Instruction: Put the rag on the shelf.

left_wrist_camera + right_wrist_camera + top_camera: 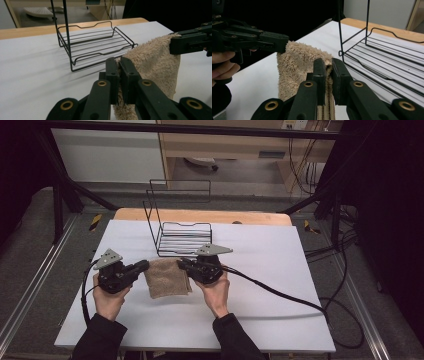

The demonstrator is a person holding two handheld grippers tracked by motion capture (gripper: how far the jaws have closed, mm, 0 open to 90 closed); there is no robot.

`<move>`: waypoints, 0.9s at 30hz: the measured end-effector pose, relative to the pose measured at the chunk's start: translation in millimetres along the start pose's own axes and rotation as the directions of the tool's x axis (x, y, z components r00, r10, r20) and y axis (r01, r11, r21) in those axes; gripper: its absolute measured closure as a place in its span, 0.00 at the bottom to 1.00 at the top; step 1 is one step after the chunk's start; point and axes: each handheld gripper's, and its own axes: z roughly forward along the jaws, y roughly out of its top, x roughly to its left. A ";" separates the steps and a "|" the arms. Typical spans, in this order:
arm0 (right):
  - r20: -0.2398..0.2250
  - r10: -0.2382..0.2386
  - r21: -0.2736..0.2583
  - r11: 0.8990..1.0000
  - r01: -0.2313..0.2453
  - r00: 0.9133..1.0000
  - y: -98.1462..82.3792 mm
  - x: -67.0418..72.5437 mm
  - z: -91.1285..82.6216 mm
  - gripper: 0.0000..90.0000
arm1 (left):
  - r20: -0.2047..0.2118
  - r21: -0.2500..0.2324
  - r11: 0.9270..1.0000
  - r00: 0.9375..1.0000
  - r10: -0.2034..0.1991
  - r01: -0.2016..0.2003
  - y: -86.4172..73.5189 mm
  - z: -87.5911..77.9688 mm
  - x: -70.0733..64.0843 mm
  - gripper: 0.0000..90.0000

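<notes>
A beige folded towel [167, 279] hangs between my two grippers, its lower part reaching down to the white table top [260, 270]. My left gripper [144, 265] is shut on the towel's upper left corner, and my right gripper [181, 263] is shut on its upper right corner. The left gripper view has my left gripper [120, 68] pinching the towel [155, 65], with the right gripper [190, 41] clamped on the far corner. In the right gripper view my right gripper [327, 70] pinches the towel [297, 62], and the left gripper [265, 40] grips the opposite corner.
A black wire rack [183, 238] with a tall back frame stands just behind the towel, also seen as the rack [95, 45] and the rack [387, 55]. A black cable [280, 295] trails right across the table. Wooden table edge [200, 215] lies behind.
</notes>
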 end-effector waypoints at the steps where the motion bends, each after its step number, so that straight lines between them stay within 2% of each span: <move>1: -0.001 0.003 -0.005 1.000 -0.003 1.000 1.4 0.1 -1.4 0.92 | -0.001 -0.003 1.000 1.000 0.004 -0.004 1.6 -0.2 -0.7 0.94; 9: 0.004 -0.018 -0.036 0.999 0.018 1.000 9.8 -0.2 -12.8 0.92 | 0.011 -0.023 1.000 1.000 0.019 -0.018 12.0 0.7 -5.6 0.94; 27: 0.012 -0.013 -0.110 0.994 0.014 1.000 26.6 -6.0 -27.0 0.92 | 0.019 -0.085 0.996 0.999 0.038 -0.036 36.9 2.9 -11.4 0.94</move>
